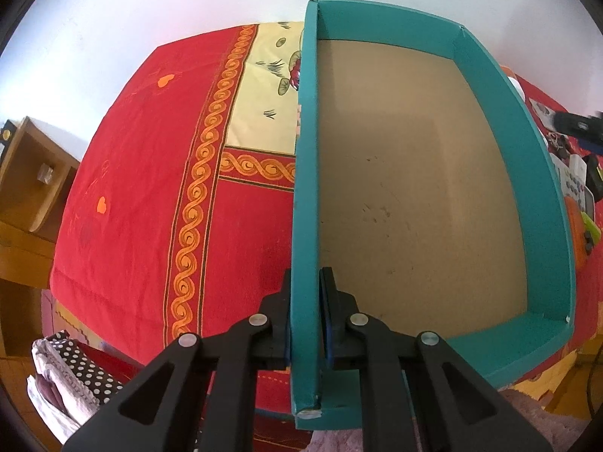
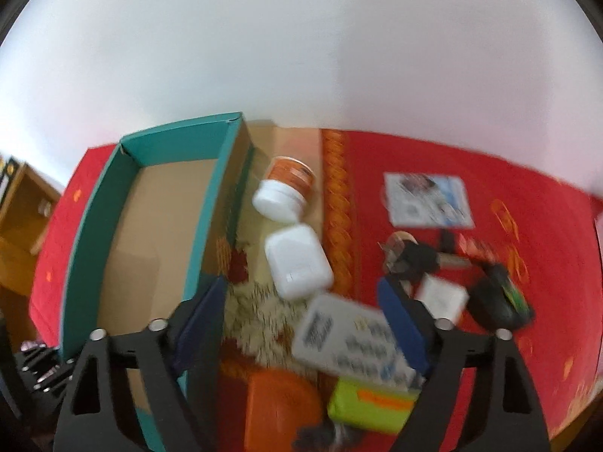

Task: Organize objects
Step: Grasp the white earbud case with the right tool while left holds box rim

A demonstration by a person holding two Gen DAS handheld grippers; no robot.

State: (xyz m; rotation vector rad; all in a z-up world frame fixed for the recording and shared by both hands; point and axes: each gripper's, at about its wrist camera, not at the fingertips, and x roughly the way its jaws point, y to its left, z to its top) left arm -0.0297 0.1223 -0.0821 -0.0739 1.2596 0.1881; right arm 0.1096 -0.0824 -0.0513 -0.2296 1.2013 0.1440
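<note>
**Teal box gripped at its wall, clutter waiting alongside**

A red patterned cloth (image 1: 143,173) covers the table, with a cream panel at its centre. On it stands the teal box (image 1: 542,196), open-topped, its brown cardboard floor bare. The left gripper (image 1: 305,324) is clamped on the box's near-left side wall, one pad outside and one inside, close to the front corner. The right gripper (image 2: 301,320) hangs over the clutter just right of the box with its jaws apart and gripping nothing; between them lies a white printed carton (image 2: 346,335), untouched by the pads as far as the blurred view shows. An orange case (image 2: 279,410) and a lime-green item (image 2: 369,403) sit at the near edge. Beyond the carton, a white square bottle (image 2: 297,260) lies beside an orange-labelled jar (image 2: 282,192) tipped on its side. Further right are a leaflet (image 2: 429,199), a black device (image 2: 497,301) and a bunch of keys (image 2: 407,256).
</note>
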